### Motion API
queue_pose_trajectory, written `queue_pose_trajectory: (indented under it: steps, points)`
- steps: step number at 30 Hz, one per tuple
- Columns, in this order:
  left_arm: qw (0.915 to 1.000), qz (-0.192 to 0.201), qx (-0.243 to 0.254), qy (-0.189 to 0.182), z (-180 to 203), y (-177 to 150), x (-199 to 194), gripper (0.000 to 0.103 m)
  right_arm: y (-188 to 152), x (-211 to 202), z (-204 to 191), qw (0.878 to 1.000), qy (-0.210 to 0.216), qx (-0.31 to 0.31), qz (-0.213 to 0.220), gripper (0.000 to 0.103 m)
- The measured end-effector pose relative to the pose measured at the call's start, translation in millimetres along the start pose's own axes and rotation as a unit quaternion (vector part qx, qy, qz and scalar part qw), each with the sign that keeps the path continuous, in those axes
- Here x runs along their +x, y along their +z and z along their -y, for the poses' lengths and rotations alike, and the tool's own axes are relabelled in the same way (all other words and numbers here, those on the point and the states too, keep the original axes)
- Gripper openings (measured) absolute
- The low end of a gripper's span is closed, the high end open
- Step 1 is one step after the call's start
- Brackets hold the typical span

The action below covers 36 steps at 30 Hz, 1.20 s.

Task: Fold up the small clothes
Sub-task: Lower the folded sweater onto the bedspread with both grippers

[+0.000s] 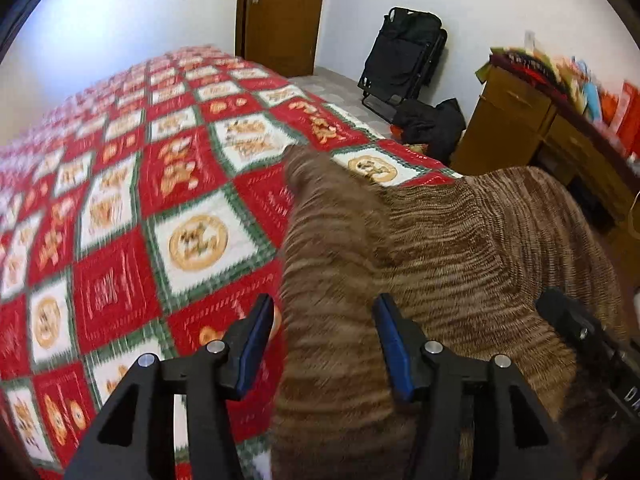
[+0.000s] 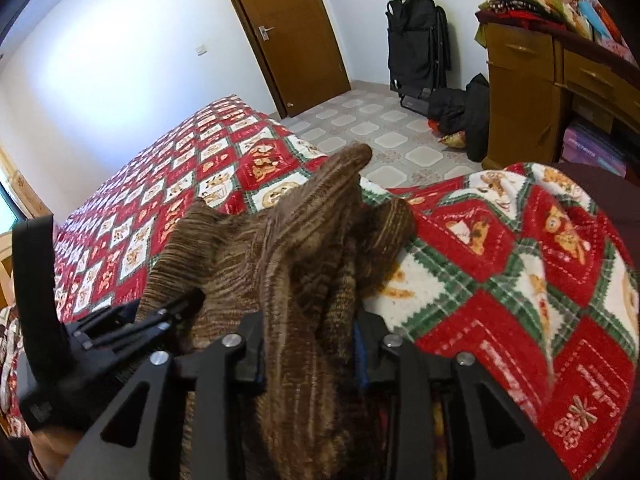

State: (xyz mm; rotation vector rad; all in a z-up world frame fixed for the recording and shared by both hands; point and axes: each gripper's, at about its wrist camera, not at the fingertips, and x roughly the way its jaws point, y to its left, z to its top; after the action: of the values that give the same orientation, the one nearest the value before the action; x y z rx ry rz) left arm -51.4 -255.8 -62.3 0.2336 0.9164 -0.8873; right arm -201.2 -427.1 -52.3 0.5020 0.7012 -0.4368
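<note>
A brown striped knit garment (image 1: 440, 248) lies bunched on the red, white and green patterned bedspread (image 1: 120, 208). My left gripper (image 1: 322, 312) is open, with a fold of the knit rising between its blue-padded fingers (image 1: 256, 344). In the right wrist view the same garment (image 2: 280, 248) fills the gap of my right gripper (image 2: 310, 340), whose jaws stand a little apart with thick cloth between them. The left gripper (image 2: 132, 320) shows at the lower left there, against the garment. A raised fold of bedspread (image 2: 520, 264) lies to the right.
A brown door (image 2: 288, 36) is in the far wall. A black folded chair (image 2: 416, 44) and dark bags (image 2: 460, 112) sit on the tiled floor. A wooden cabinet (image 2: 532, 92) piled with colourful items stands at right.
</note>
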Motion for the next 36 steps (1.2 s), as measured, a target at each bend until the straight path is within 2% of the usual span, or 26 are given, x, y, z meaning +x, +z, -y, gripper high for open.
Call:
queue_pose_trajectory:
  steps: [3, 6, 11, 14, 19, 21, 22, 25, 26, 27, 29, 31, 33, 36]
  points:
    - [0.9991, -0.004, -0.020, -0.036, -10.8, -11.6, -9.7, 0.054, -6.8, -11.6, -1.8, 1.000, -0.009, -0.010, 0.000, 0.048]
    - [0.9976, 0.003, -0.026, -0.065, -19.0, -27.3, -21.0, 0.054, -17.1, -25.4, 0.3, 1.000, -0.001, -0.016, -0.006, 0.052]
    - [0.9930, 0.004, -0.045, -0.110, -25.3, -51.7, -34.8, 0.054, -35.3, -39.6, -3.2, 0.999, 0.009, -0.033, -0.012, 0.055]
    - [0.9909, 0.000, -0.048, -0.126, -28.2, -63.3, -40.5, 0.054, -46.0, -51.4, -4.1, 0.999, 0.007, -0.047, -0.007, 0.055]
    - [0.9864, -0.020, -0.061, -0.151, -31.4, -81.8, -39.6, 0.054, -61.8, -61.4, 3.8, 0.999, 0.016, -0.028, -0.019, 0.057]
    - [0.9882, -0.014, -0.047, -0.145, -26.7, -87.8, -40.5, 0.054, -70.9, -56.6, 5.8, 0.999, 0.021, -0.016, -0.040, 0.061]
    - [0.9888, -0.011, -0.042, -0.142, -24.4, -89.3, -41.7, 0.054, -75.3, -51.4, 7.6, 0.998, 0.039, -0.001, -0.055, 0.062]
    - [0.9874, -0.017, -0.048, -0.150, -23.6, -90.3, -41.8, 0.054, -80.6, -44.5, 10.0, 0.994, 0.080, 0.024, -0.066, 0.046]
    - [0.9866, -0.019, -0.050, -0.154, -24.0, -91.2, -42.3, 0.052, -79.4, -43.5, 10.0, 0.992, 0.096, 0.030, -0.072, 0.033]
    - [0.9870, -0.019, -0.048, -0.152, -23.8, -92.2, -43.6, 0.049, -76.7, -43.0, 11.0, 0.991, 0.103, 0.037, -0.080, 0.029]
    - [0.9884, -0.017, -0.038, -0.146, -23.5, -92.0, -45.1, 0.040, -74.3, -44.3, 12.3, 0.989, 0.111, 0.041, -0.084, 0.024]
    - [0.9912, -0.016, -0.016, -0.131, -21.7, -93.0, -48.7, 0.035, -74.4, -45.9, 12.8, 0.988, 0.119, 0.042, -0.088, 0.022]
    - [0.9941, -0.011, 0.017, -0.107, -14.6, -94.5, -52.4, 0.034, -76.6, -47.0, 10.4, 0.988, 0.117, 0.037, -0.092, 0.020]
    - [0.9956, -0.003, 0.048, -0.081, -8.0, -97.0, -53.0, 0.034, -80.1, -51.5, 8.8, 0.991, 0.088, 0.030, -0.094, 0.019]
